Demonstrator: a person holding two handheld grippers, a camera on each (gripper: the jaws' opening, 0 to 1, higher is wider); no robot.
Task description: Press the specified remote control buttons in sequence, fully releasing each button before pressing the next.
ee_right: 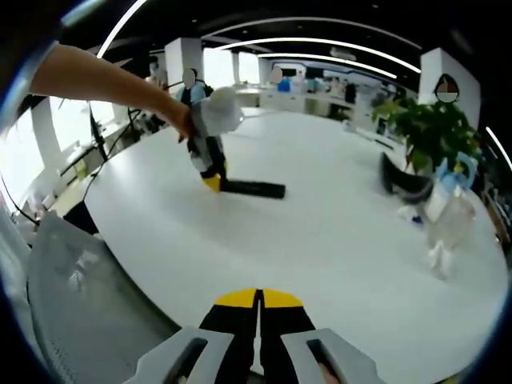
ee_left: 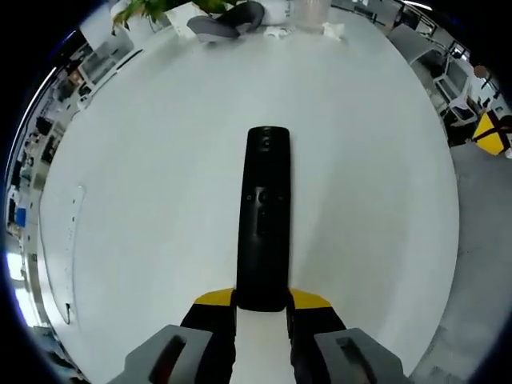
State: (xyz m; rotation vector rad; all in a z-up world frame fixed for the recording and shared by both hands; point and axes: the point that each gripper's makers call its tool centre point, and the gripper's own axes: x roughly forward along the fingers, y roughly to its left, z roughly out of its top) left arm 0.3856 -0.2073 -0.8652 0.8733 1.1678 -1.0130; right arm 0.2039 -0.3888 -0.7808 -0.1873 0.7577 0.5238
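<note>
The left gripper [ee_left: 262,308] has its yellow-tipped jaws closed around the near end of the black remote control [ee_left: 265,216], which lies flat on the white table [ee_left: 144,200] and runs straight away from the jaws, buttons facing up. In the right gripper view the left gripper [ee_right: 212,180] stands over that same end of the remote control [ee_right: 252,189], held by the person's outstretched arm [ee_right: 104,80]. The right gripper [ee_right: 258,308] is pinched together on nothing, well back from the remote, above the table's near edge.

The likely trouble: the hold sits on only the very end of the remote, so a press on the far buttons could pivot or tip it. The right gripper also has a long way to travel, so it could land on the wrong button or slide across two at once. The buttons are too small here to tell apart.

Beyond the remote's far end, at the table's edge, sit a green plant [ee_left: 160,8], a dark curved object [ee_left: 228,24] and some clear and white items [ee_right: 444,220]. A grey chair [ee_right: 80,288] stands at the table's near edge. Around it is an open office with ceiling light strips [ee_right: 320,58].
</note>
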